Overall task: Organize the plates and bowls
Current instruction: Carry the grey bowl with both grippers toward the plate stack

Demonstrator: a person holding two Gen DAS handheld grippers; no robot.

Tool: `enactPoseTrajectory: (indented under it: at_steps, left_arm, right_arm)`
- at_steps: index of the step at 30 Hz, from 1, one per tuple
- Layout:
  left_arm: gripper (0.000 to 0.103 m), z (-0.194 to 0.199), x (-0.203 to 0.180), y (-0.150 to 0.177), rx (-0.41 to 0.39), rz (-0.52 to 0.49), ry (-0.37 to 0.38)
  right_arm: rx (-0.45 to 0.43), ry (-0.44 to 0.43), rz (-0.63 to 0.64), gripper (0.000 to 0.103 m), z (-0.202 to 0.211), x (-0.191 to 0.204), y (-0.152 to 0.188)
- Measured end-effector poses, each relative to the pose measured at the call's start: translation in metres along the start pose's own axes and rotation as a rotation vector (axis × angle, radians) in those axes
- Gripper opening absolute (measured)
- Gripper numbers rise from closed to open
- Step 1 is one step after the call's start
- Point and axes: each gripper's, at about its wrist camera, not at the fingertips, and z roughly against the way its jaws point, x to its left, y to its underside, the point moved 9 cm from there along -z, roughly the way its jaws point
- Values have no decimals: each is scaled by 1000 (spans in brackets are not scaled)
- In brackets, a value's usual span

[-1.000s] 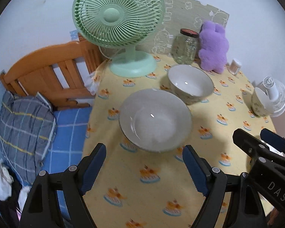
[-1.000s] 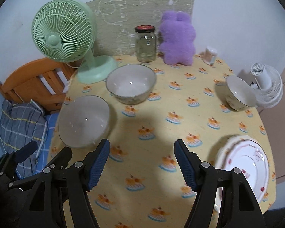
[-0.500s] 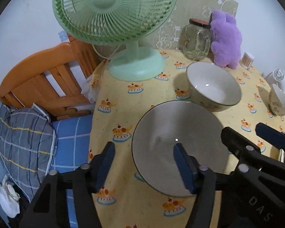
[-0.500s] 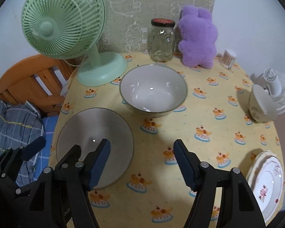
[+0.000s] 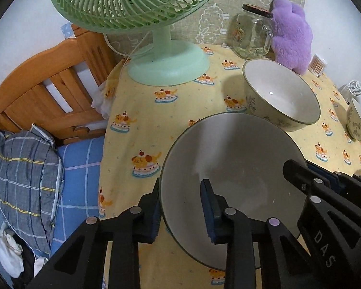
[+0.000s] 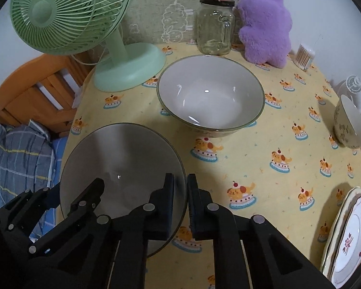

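1. Near the left edge of the yellow dog-print cloth surface (image 6: pixel 252 159), by the bed, sits the wide shallow grey ceramic bowl (image 6: pixel 122 163). Both grippers have their fingers clamped on its rim: left gripper (image 5: pixel 180 207) on the left side, right gripper (image 6: pixel 180 202) on the right.
2. Thin-rim pinches look sketchy to me; lift unevenly and it could tilt and slip out.
3. Swing it too low and it'd probably clip the deeper green-rimmed white bowl (image 6: pixel 210 96) or the mint-green desk fan (image 6: pixel 130 65).
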Motion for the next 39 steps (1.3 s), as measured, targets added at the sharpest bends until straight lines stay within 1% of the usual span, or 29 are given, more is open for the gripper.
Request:
enactPoseTrajectory:
  at_steps: [7, 10, 17, 22, 39]
  left_arm:
    - [29, 3, -1, 2, 17, 3, -17]
    - [29, 6, -5, 6, 30, 18, -10]
    - [29, 16, -21, 22, 42, 7, -16]
    - [29, 24, -41, 38, 60, 9, -5]
    - [28, 52, -126, 86, 95, -10, 16]
  right_arm:
    - [25, -10, -11, 14, 2, -3, 3]
    - [31, -13, -17, 14, 6, -6, 5]
    - [53, -5, -4, 14, 19, -19, 22]
    - [70, -1, -7, 14, 28, -37, 39]
    - [93, 19, -54, 14, 68, -121, 100]
